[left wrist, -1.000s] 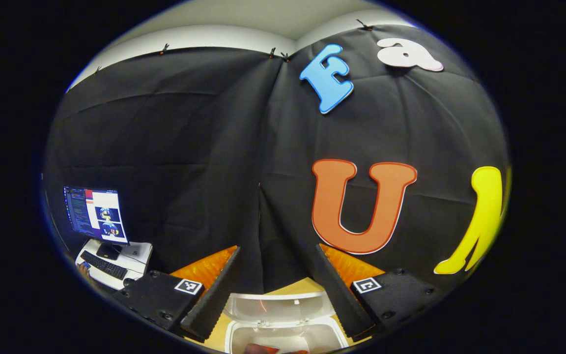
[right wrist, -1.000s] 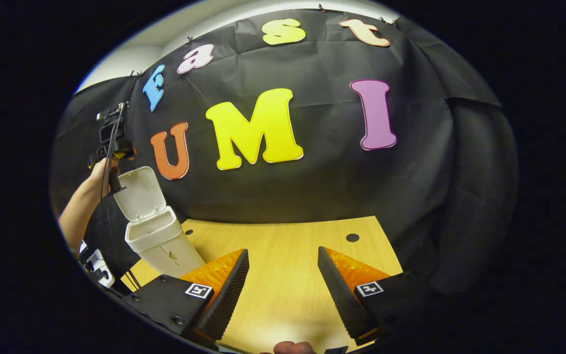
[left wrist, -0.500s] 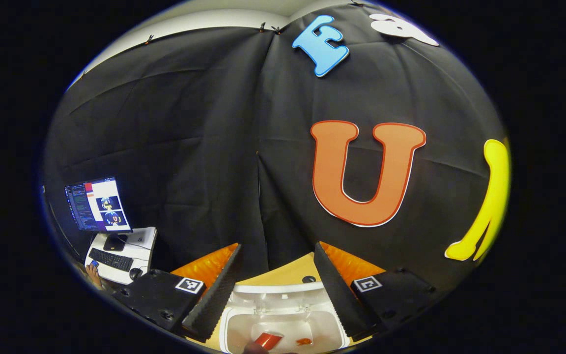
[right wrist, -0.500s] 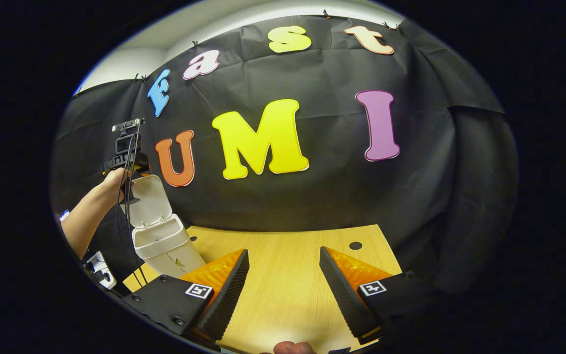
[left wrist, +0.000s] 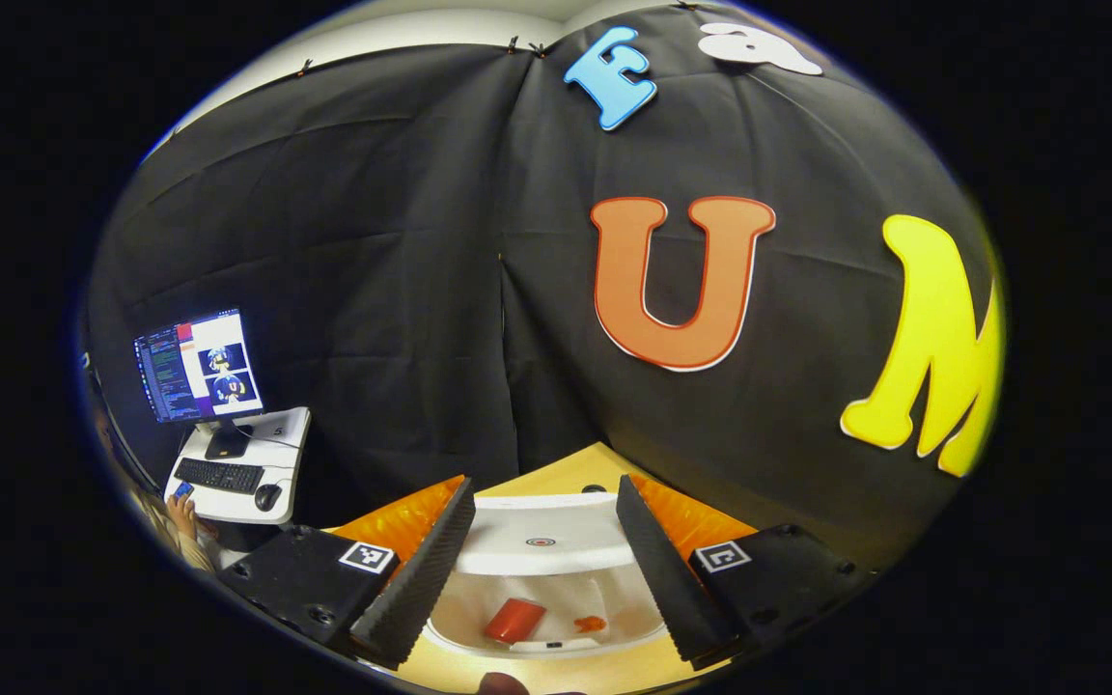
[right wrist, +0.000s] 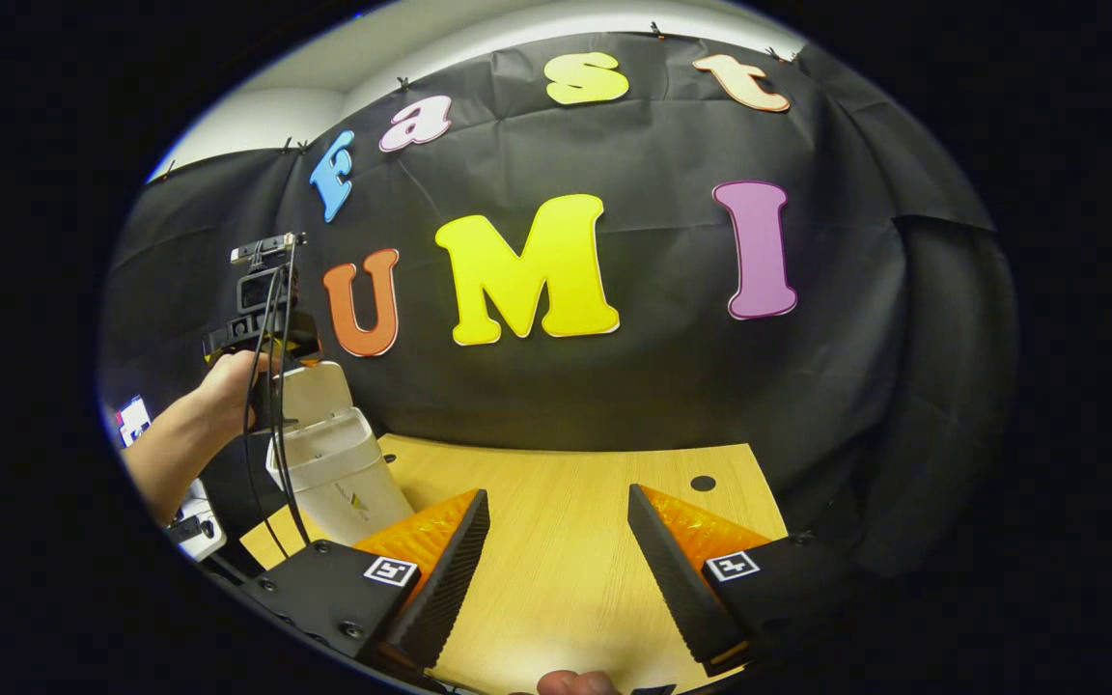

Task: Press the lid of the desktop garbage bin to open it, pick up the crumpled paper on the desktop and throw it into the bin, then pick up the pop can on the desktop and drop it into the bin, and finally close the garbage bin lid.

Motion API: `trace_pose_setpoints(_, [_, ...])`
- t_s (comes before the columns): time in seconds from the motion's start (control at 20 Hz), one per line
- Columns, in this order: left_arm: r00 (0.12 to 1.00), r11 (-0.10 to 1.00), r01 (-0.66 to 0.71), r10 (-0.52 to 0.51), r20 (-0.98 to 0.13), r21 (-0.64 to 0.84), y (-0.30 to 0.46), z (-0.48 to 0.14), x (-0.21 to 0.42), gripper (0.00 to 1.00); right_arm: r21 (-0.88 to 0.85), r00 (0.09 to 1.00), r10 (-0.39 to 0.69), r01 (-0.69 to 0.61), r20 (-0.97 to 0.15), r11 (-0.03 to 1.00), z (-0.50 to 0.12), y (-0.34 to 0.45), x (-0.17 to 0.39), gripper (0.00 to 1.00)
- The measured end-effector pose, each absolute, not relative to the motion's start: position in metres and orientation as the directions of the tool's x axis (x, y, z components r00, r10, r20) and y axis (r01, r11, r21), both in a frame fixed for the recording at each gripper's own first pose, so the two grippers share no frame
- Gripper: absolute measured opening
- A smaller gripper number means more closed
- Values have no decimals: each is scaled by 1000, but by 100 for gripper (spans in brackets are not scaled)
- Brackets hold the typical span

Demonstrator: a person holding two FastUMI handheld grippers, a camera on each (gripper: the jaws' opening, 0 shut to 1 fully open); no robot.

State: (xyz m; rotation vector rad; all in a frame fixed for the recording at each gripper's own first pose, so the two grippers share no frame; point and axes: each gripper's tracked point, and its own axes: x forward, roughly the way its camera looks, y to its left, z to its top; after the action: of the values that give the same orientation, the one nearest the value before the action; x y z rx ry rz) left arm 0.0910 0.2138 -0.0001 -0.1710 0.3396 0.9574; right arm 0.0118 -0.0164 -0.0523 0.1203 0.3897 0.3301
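below the left gripper [left wrist: 542,555], framed between its two spread fingers, sits the bin [left wrist: 546,618] with its mouth open. jaws stand wide, nothing between them. inside the bin lies the can [left wrist: 515,620], red, on its side, with a small orange scrap beside it that i cannot identify. paper is probably lower in the bin, not resolved from this angle. both throw-in steps look done; lid closing is what remains.

lid [left wrist: 546,536] is the key relation. from the left gripper view it stands just beyond the bin mouth, on the far side, hinged at the back edge, its inner face turned toward the camera. it lies dead ahead between the fingers and slightly above the rim. its long axis runs across the view, left to right, parallel to the gap between the fingers.

from the right gripper view the left gripper [right wrist: 262,319] hangs over the bin [right wrist: 339,473], a hand [right wrist: 228,386] holding it; the lid [right wrist: 315,391] is tilted up just under that gripper, touching or nearly so, cannot tell which. right gripper [right wrist: 556,569] is well apart, over bare desk [right wrist: 566,483], jaws wide and empty.

judgement: left is much the nearer hand. closing calls for a push forward-over and down on the lid's top edge, toward the camera side. risk: a finger catches the rim or tips the light bin.
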Motion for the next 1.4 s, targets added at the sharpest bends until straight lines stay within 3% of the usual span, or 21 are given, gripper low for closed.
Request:
trace_pose_setpoints(0.7, [523, 596, -802, 737, -428, 45, 187, -92, 70, 95, 112, 871, 290, -267, -396, 957, -64, -41, -7, 92])
trace_pose_setpoints(1.05, [555, 612, -790, 741, -379, 39, 189, -106, 63, 91, 151, 857, 293, -251, -425, 956, -76, -40, -7, 92])
trace_pose_setpoints(1.4, [624, 652, -757, 741, -250, 43, 187, -93, 66, 89, 136, 865, 282, -248, -415, 959, -77, -43, -7, 92])
